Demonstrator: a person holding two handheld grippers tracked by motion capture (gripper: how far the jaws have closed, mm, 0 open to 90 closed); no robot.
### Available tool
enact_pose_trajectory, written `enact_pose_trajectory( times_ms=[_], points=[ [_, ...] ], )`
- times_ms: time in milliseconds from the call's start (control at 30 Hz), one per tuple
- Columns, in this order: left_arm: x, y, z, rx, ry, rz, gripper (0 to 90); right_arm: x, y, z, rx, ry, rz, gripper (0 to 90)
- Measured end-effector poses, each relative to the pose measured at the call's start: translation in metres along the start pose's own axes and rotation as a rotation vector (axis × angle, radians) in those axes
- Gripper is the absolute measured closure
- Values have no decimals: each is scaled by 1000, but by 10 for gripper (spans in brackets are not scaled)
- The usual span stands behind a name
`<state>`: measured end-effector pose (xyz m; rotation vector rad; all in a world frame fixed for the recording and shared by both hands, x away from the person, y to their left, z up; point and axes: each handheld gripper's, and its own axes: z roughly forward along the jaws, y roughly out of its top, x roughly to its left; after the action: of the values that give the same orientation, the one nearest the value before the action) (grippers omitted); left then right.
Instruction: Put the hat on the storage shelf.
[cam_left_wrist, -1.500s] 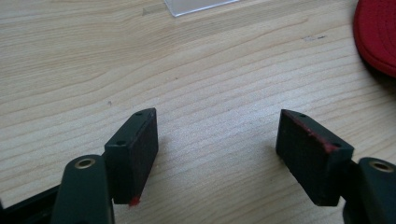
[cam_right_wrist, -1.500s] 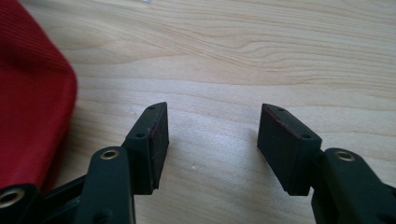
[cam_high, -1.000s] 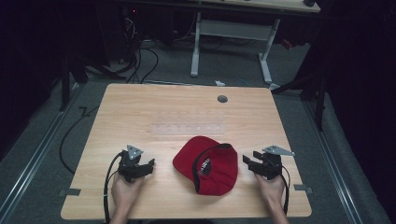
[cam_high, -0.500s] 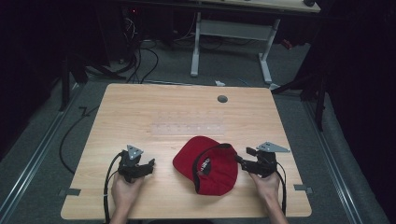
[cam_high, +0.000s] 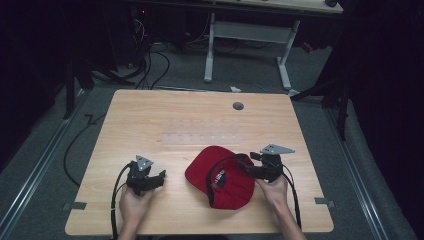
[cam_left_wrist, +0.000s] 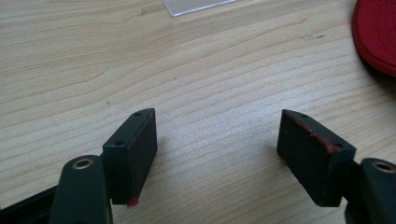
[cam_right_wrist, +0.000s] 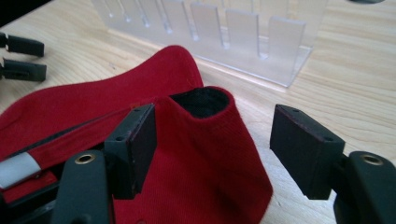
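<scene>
Bare table (cam_high: 150, 115) runs along the left edge and far corners. A clear slotted rack (cam_high: 200, 135) blocks mid-table; the red cap (cam_high: 222, 175) blocks the near-right part. The left gripper (cam_left_wrist: 217, 140) spans bare wood.

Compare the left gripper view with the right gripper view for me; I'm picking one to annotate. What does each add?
The left gripper view alone shows the left tool open over bare table, with just the red cap's edge at upper right. The right gripper view alone shows the right tool open around a raised fold of the cap, and the clear slotted rack standing behind it. Both share the cap, the rack and the wooden tabletop.
</scene>
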<state>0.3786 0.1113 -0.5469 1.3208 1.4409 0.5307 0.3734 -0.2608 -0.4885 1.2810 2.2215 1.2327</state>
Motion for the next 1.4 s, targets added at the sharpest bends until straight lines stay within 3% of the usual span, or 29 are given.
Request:
enact_pose_trajectory(
  times_ms=[533,833,967,1100,1300,1400],
  points=[
    [0,0,0,0,0,0,289,1,8,30,69,43,-26,330],
    [0,0,0,0,1,0,289,2,7,48,109,66,-40,385],
    [0,0,0,0,1,0,289,-1,4,50,119,93,-33,443],
    [0,0,0,0,1,0,289,0,-1,51,126,94,-50,539],
    [0,0,0,0,1,0,288,-1,-5,51,142,103,-60,611],
    [0,0,0,0,1,0,287,1,-6,46,146,120,-77,695]
  ],
)
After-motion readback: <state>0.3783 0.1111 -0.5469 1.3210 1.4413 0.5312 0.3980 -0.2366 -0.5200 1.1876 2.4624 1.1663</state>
